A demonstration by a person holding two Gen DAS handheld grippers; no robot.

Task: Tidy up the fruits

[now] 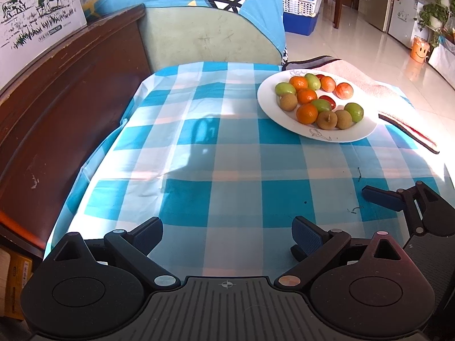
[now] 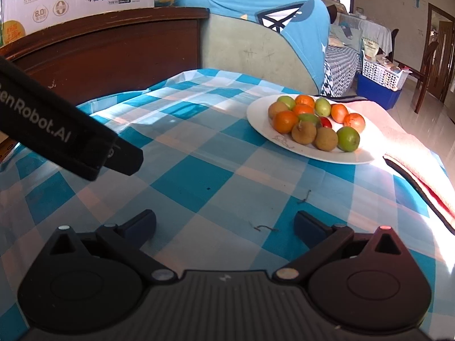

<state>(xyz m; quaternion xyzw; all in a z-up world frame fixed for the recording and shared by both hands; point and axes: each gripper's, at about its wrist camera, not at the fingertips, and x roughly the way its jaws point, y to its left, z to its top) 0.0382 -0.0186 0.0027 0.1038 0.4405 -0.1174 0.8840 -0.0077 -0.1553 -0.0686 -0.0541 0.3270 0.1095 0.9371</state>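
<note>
On the checked tablecloth (image 1: 199, 142), the left gripper (image 1: 227, 237) is held low and level with jaws spread wide and nothing held, and the right gripper (image 2: 224, 227) is posed alike just beside it, equally wide and empty. Further right, the fruits (image 1: 318, 99) are heaped touching on the white plate (image 1: 267, 99), well apart from both; neighbours could be knocked rolling off if one is pinched carelessly.

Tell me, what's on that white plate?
The white plate holds mixed small fruits: oranges, green ones, brown ones and a red one. Anything beneath the pile is hidden.
</note>
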